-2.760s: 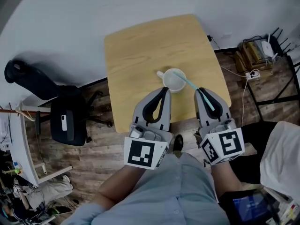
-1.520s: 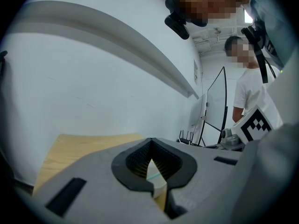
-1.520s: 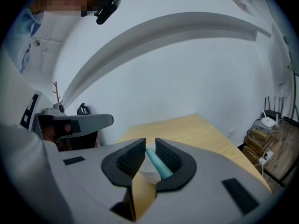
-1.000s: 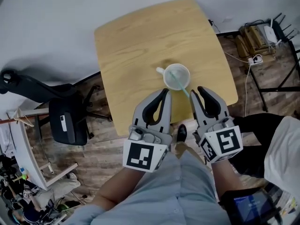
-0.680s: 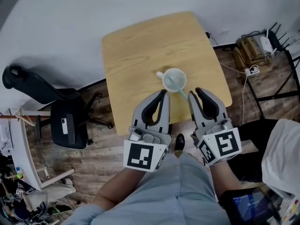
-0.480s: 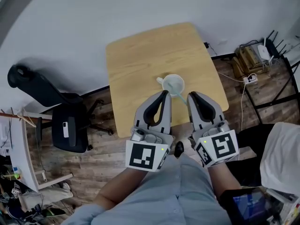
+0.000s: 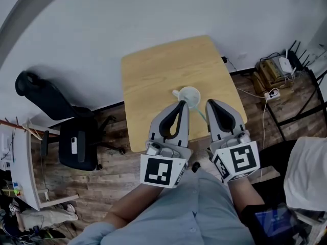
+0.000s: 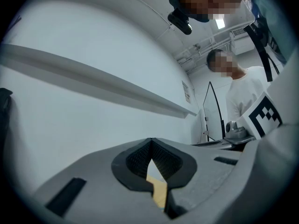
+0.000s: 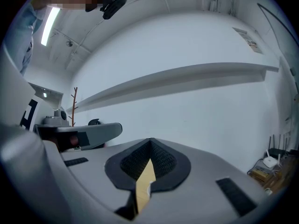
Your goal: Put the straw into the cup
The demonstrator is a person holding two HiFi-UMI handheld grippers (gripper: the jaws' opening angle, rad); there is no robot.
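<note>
2 grippers in the head view, side by side above the desk's (image 7: 153, 70) near edge: left gripper (image 7: 182, 104) and right gripper (image 7: 209, 102), tips toward the cup (image 7: 189, 95). Each pair of jaws clenched tip to tip, nothing between them. White cup upright close to the near edge, about midway along it, handle toward the left edge. Pale straw (image 7: 201, 115) already inside the cup, leaning out over the rim toward the near edge and showing between the 2 grippers. Black chair (image 7: 76, 143) on the wood floor (image 7: 102, 182) off the desk's left edge.

In the left gripper view, jaws pressed together, dark pads (image 8: 140, 160) framing only a sliver of desk wood. Marker cube (image 8: 264, 115) of the right gripper at the right, a person in white (image 8: 243, 90) behind it.

In the right gripper view, jaws likewise closed and empty, 1 strip of desk wood through the gap. Left gripper off to the left, router (image 9: 269, 162) low at the far right.
</note>
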